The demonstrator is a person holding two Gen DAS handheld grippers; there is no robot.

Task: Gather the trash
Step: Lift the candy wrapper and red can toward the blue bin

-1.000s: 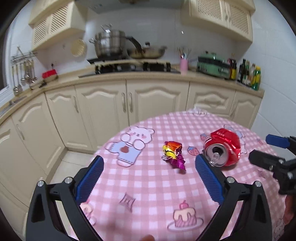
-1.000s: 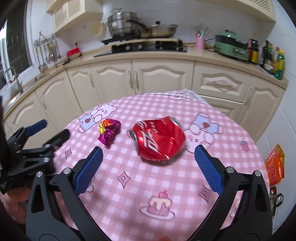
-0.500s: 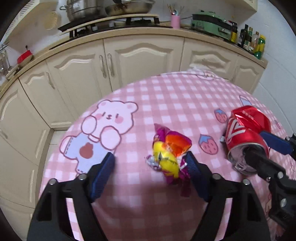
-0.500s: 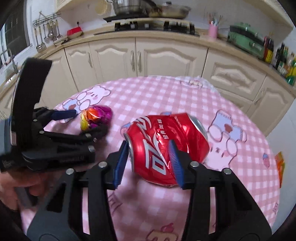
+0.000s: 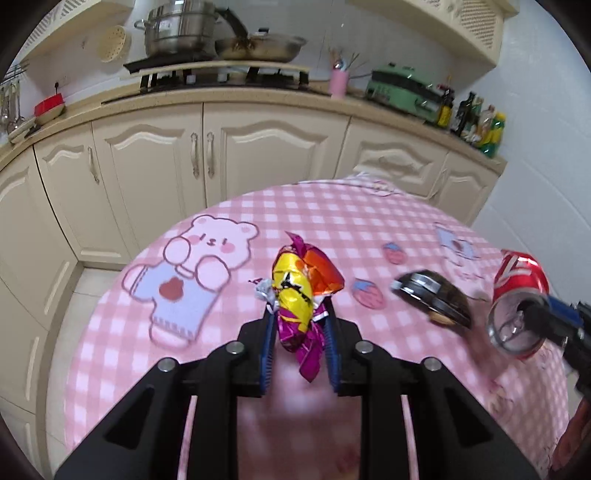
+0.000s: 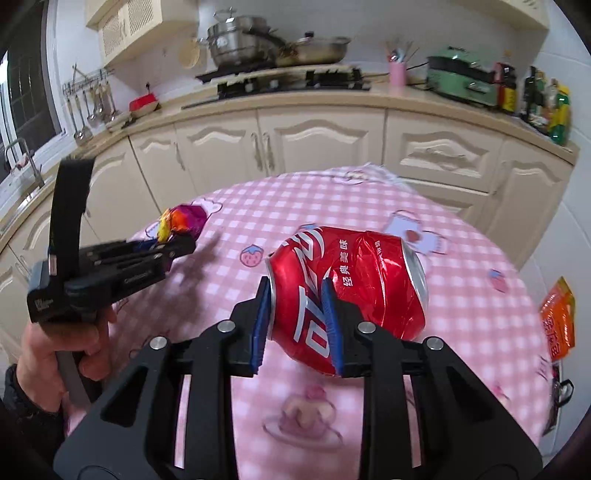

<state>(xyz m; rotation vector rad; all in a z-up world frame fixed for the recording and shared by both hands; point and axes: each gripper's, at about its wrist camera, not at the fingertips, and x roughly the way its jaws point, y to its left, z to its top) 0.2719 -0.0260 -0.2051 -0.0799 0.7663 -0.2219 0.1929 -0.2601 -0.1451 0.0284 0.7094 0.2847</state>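
Note:
My left gripper (image 5: 298,325) is shut on a crumpled foil candy wrapper (image 5: 301,286), yellow, orange and purple, and holds it above the pink checked tablecloth (image 5: 332,221). My right gripper (image 6: 297,306) is shut on a crushed red soda can (image 6: 351,280) and holds it above the table. The can (image 5: 517,291) with the right gripper (image 5: 550,314) shows at the right edge of the left wrist view. The left gripper (image 6: 173,245) with the wrapper (image 6: 183,219) shows at the left of the right wrist view.
The round table stands before cream kitchen cabinets (image 5: 207,147) with a stove and pots (image 5: 177,29) on the counter. An orange snack packet (image 6: 559,325) lies on the floor right of the table. A dark shadow of the can (image 5: 432,295) falls on the cloth.
Both grippers closed on their items: left on the wrapper, right on the can. Both items have been lifted off the tablecloth.

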